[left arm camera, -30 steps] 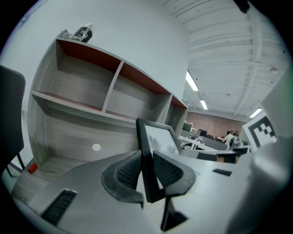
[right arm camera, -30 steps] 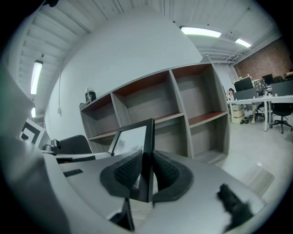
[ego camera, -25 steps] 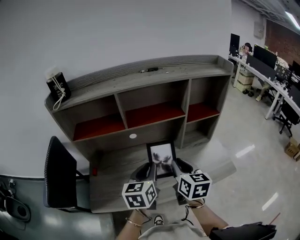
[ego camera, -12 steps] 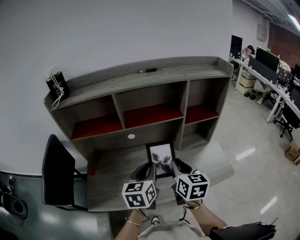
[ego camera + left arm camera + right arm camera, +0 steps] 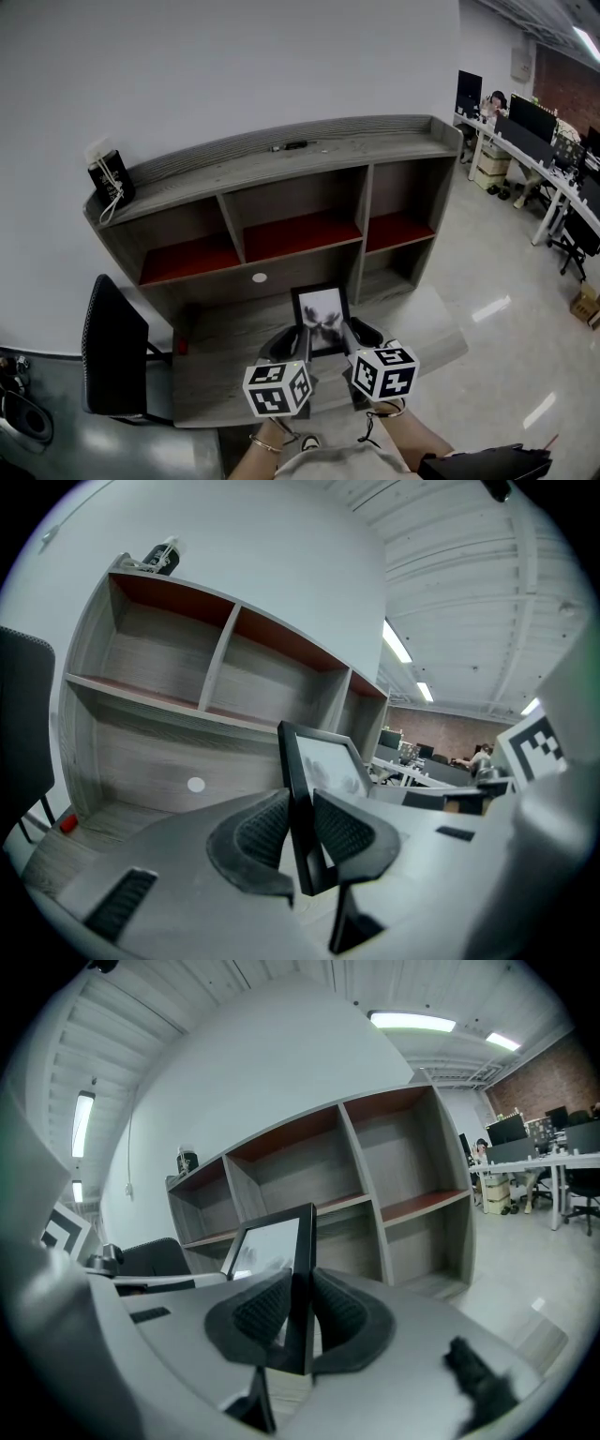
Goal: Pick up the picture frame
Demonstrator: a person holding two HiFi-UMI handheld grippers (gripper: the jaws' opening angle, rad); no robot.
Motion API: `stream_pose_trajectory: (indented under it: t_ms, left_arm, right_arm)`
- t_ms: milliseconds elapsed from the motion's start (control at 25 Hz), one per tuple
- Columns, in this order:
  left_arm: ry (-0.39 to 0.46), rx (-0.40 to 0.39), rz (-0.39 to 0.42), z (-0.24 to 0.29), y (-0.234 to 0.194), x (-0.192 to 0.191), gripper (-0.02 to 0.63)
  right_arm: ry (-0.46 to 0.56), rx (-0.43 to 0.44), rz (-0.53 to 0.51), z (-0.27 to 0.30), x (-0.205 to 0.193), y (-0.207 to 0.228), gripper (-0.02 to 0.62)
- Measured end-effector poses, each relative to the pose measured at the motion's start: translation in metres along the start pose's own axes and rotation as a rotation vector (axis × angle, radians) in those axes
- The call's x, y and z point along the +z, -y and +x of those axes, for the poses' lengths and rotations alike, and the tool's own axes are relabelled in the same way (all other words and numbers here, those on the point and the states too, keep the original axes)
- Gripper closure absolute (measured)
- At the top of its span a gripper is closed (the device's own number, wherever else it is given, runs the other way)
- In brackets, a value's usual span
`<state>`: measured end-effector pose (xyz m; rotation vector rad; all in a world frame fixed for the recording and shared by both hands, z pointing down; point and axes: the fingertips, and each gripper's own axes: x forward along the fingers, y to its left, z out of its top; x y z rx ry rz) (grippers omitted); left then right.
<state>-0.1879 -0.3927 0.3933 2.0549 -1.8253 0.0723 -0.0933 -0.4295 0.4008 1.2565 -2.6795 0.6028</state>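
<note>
The picture frame [image 5: 321, 317] is black with a pale print, and it stands upright over the grey desk [image 5: 225, 356]. My left gripper [image 5: 303, 341] is shut on its left edge, and my right gripper [image 5: 346, 337] is shut on its right edge. In the left gripper view the ribbed pads [image 5: 264, 829] press both faces of the frame's [image 5: 323, 761] border, with the gripper [image 5: 302, 832] near its lower corner. The right gripper view shows the same grip: the gripper [image 5: 300, 1312] clamps the frame's [image 5: 272, 1241] edge. I cannot tell whether the frame's bottom touches the desk.
A grey hutch [image 5: 281, 202] with red-lined shelves rises behind the desk. A black bag [image 5: 110, 173] sits on its top at the left and a small dark item [image 5: 292, 144] near the middle. A black chair [image 5: 112, 347] stands at the left. Office desks [image 5: 534, 141] stretch away at the right.
Only the head view has shifted slightly. Both grippers and the frame keep their place.
</note>
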Motion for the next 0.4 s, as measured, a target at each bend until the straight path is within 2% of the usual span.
stream_pose_trajectory:
  t_ms: [400]
  left_arm:
    - [-0.021, -0.006, 0.004, 0.0056, 0.0041, -0.0077, 0.518]
  right_arm:
    - [-0.010, -0.007, 0.000, -0.0010, -0.0052, 0.0081, 0.508]
